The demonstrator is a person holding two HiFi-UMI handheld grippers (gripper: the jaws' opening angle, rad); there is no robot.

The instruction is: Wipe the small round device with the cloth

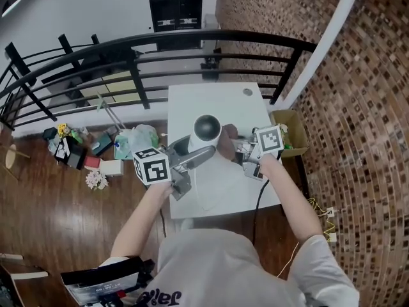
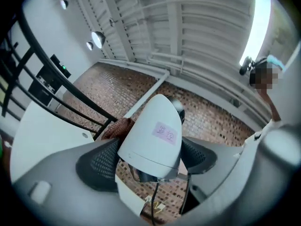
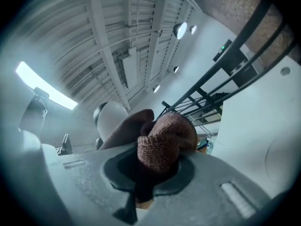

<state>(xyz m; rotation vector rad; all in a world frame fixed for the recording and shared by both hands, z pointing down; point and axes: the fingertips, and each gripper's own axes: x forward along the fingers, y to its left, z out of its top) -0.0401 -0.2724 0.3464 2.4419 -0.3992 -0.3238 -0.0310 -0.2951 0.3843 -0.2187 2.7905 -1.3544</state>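
Note:
The small round device, a white shell with a black domed face, is held up above the white table. My left gripper is shut on it. In the left gripper view the device fills the gap of the left gripper, both pads pressed on its sides. A brown knitted cloth is bunched in my right gripper, right beside the device. The right gripper is shut on the cloth, and the device shows just behind it. Whether cloth and device touch is hidden.
A thin cable hangs from the device. A black railing runs behind the table. A cardboard box stands at the table's right by the brick wall. Bags and small clutter lie on the wooden floor to the left.

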